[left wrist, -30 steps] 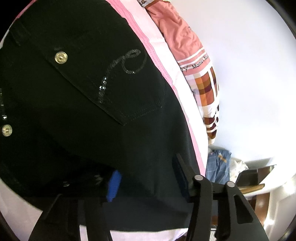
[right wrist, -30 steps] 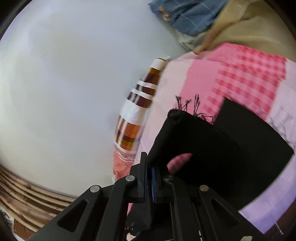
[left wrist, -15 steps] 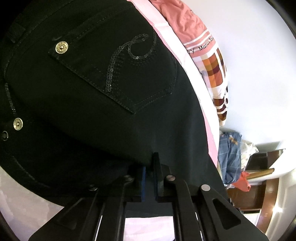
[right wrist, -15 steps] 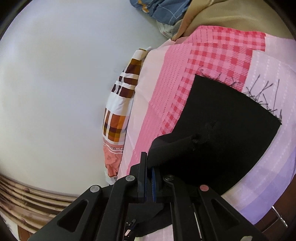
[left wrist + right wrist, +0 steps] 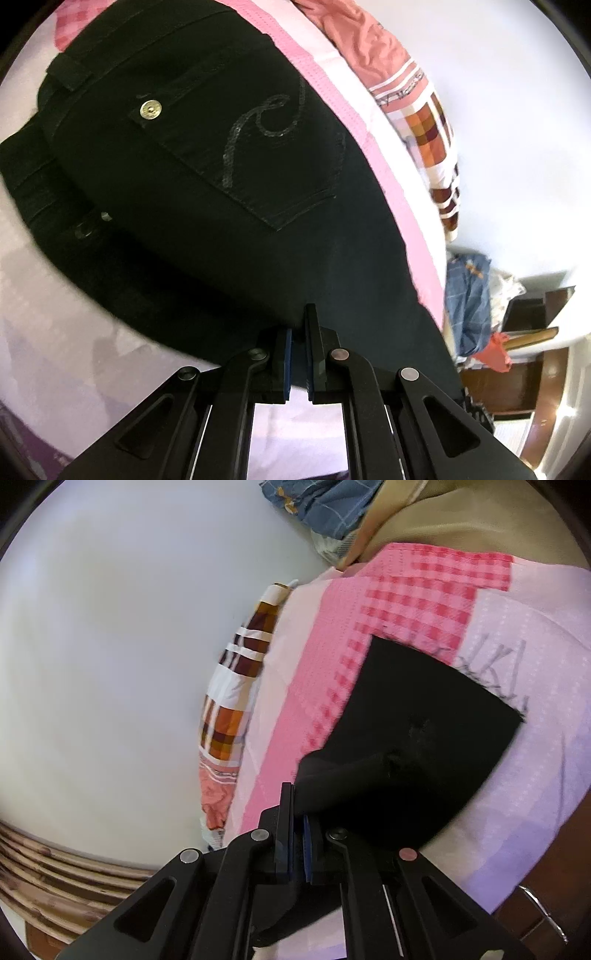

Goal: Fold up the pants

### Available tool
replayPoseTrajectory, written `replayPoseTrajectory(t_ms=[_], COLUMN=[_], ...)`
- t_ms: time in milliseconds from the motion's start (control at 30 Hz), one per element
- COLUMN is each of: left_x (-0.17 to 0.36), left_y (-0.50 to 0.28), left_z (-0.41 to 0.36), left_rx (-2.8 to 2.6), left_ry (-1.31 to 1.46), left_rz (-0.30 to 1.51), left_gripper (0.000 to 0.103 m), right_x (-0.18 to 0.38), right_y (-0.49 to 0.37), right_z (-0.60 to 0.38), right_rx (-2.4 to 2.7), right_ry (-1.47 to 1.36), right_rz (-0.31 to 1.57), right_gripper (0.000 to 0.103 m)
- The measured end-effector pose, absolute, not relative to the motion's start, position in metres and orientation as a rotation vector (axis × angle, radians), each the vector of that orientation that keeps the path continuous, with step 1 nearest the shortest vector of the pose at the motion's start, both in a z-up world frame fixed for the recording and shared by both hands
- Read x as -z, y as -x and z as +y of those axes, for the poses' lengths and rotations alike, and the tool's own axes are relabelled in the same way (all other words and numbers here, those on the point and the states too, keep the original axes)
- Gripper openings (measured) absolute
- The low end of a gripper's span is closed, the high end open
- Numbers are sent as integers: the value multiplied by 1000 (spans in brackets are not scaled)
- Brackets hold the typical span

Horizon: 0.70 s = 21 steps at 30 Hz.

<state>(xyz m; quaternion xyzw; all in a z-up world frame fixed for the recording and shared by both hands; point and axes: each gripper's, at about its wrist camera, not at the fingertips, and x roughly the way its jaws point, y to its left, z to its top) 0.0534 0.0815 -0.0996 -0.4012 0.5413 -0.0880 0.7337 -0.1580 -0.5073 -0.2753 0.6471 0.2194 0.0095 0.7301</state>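
You've got the bed, w/ its pink-and-white checked sheet, filling most of both views, and the black pants lie flat across it: back pocket w/ a sequin swirl up in the left cam, frayed leg hem in the right cam. A plaid pillow sits btwn the bed edge and the wall. Your left gripper is pinched on the pants' edge, and your right gripper is clamped on a raised fold of the leg.
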Motion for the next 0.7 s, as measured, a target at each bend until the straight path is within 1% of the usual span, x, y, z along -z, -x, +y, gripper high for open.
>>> replayPoseTrajectory(t_ms=[200,267,333,367,400,433,467,600,700], left_x=[120,122,124,124,126,127,128,129,130], left_y=[-46,-48,-48,-48,-48,-49,-48,-46,-47], left_z=[83,84,84,84,84,84,85,86,87], left_rx=[175,171,169,166,165,166,167,166,168], left_ry=[876,875,873,875,881,885,894,919,929], left_rz=[1266,1274,1278,1281,1283,1285,1285,1281,1284], left_gripper=[6,6,6,6,6,6,6,7,7], right_x=[349,365,378,384,389,392,395,389,380], right_y=[172,175,176,175,173,171,169,161,154], right_z=[-503,-501,-504,-506,-510,-512,-516,-528,-542], right_rx=[27,-14,-80,-106,-124,-130,-128,-115,-87], right_ry=[-1581,-1641,-1739,-1779,-1810,-1830,-1847,-1843,-1750], right_rz=[596,574,490,457,431,413,390,355,380], right_gripper=[7,8,9,15,30,51,56,58,58])
